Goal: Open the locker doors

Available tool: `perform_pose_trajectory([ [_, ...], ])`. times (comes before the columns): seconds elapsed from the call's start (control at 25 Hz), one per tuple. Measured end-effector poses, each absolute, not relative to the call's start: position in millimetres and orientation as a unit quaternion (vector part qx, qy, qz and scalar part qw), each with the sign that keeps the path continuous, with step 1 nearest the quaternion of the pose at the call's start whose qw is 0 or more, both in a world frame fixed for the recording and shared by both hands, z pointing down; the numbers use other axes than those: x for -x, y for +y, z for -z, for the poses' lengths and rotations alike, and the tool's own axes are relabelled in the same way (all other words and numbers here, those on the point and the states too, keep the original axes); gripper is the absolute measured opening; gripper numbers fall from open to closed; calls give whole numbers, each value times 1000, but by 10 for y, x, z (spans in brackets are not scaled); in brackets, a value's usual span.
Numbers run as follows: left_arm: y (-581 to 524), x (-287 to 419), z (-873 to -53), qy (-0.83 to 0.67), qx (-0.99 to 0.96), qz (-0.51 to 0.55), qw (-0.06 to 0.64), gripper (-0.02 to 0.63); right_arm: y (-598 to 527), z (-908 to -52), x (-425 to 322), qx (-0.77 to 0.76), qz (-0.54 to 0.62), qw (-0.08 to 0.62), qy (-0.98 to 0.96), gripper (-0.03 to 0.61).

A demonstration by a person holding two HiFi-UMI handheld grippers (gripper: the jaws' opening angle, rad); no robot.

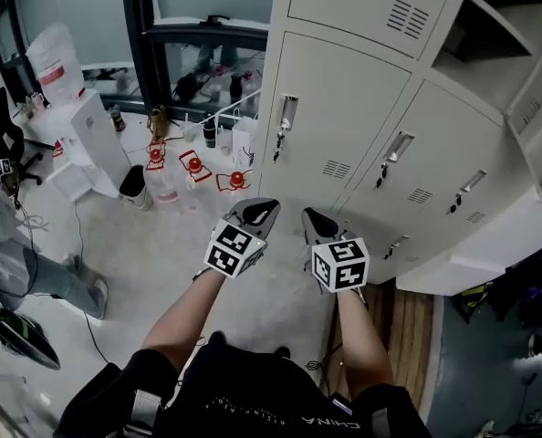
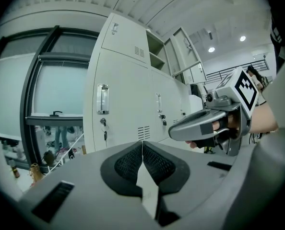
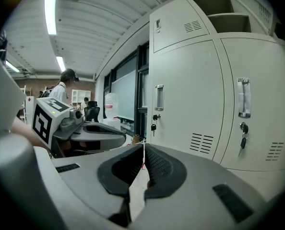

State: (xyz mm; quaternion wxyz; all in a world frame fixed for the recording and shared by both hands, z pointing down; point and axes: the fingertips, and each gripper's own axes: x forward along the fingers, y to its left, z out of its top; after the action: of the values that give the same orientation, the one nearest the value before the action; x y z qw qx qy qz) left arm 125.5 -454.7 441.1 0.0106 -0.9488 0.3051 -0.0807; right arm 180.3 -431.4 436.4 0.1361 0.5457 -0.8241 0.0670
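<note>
A bank of cream metal lockers [image 1: 344,108] stands ahead, its lower doors closed. The nearest door has a chrome handle [image 1: 287,114] with keys hanging under it [image 1: 277,144]. The door beside it has its own handle [image 1: 398,146]. An upper compartment [image 1: 499,26] at the right stands open. My left gripper [image 1: 260,213] and right gripper [image 1: 318,222] hover side by side, short of the doors. In the left gripper view the pads meet [image 2: 142,145] with nothing between them, facing a door handle [image 2: 102,98]. In the right gripper view the gripper [image 3: 143,150] is shut and empty, with two handles [image 3: 159,97] [image 3: 243,97] ahead.
Bottles and red stands [image 1: 193,164] clutter the floor by the window, left of the lockers. A white unit [image 1: 88,135] stands further left. A wooden board [image 1: 408,327] lies at the lockers' foot. A person [image 3: 63,87] stands far back in the room.
</note>
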Motion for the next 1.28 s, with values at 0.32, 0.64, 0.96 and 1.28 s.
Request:
perform_pose_trajectory([
  [0.32, -4900, -1221, -4009, 338, 939, 52, 29, 23, -4525, -4173, -1790, -543, -37, 152, -825, 35],
  [0.64, -5469, -1316, -3807, 383, 921, 59, 44, 115, -4983, -4017, -1812, -550, -38, 147, -821, 35],
  [0.96, -5963, -1429, -3951, 428, 902, 57, 8, 115, -5360, -4035, -1872, -556, -53, 143, -817, 35],
  [1.28, -6180, -1493, -4072, 461, 886, 54, -9, 114, -5496, -4088, -1984, -556, -60, 142, -817, 35],
])
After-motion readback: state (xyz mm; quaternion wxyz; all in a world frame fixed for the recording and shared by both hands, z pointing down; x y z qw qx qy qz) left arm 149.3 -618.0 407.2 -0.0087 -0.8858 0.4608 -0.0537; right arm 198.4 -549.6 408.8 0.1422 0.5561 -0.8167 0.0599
